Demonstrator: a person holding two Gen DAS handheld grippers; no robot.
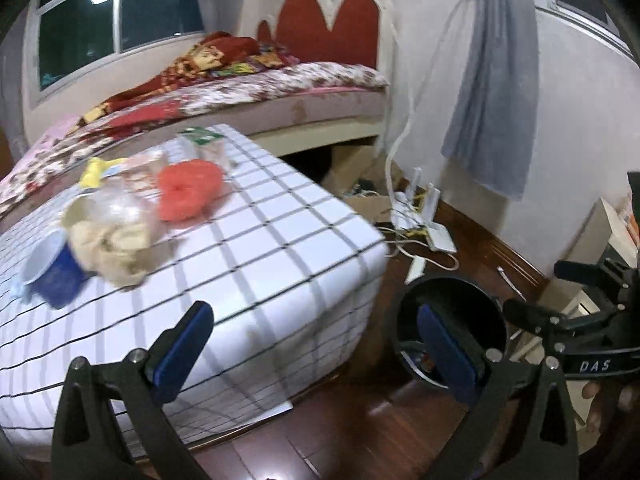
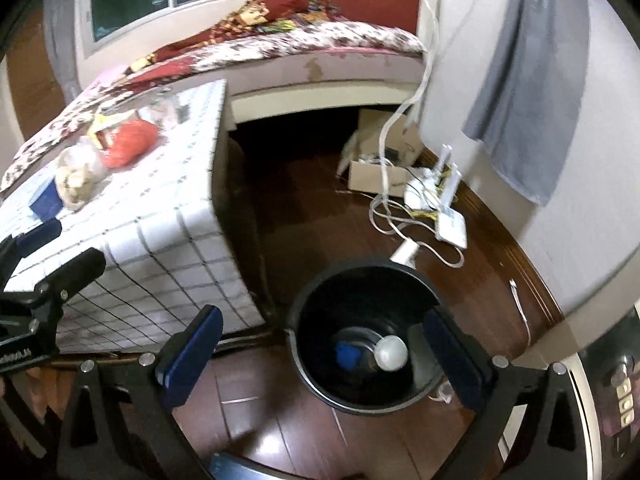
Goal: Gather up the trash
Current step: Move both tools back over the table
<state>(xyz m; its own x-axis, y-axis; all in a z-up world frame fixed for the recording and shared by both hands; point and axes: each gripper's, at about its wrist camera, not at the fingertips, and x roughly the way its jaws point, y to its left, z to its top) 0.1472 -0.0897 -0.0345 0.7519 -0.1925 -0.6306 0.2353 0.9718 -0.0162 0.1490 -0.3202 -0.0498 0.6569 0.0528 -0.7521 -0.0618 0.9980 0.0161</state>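
Only "DAS" on right tool [image 1: 592, 366].

The left gripper [image 1: 312, 354] is matte black, with two angular arms ending in glossy dark-blue fingertips [image 1: 182, 354]. Round silver screws dot the arm joints. The right gripper [image 2: 322, 354] is built the same: black frame, blue pads [image 2: 190, 364], silver bolts. From the left wrist view, white lettering reading "DAS" shows on the right gripper's black body, with bare fingers of the right hand [image 1: 608, 400] just beneath.
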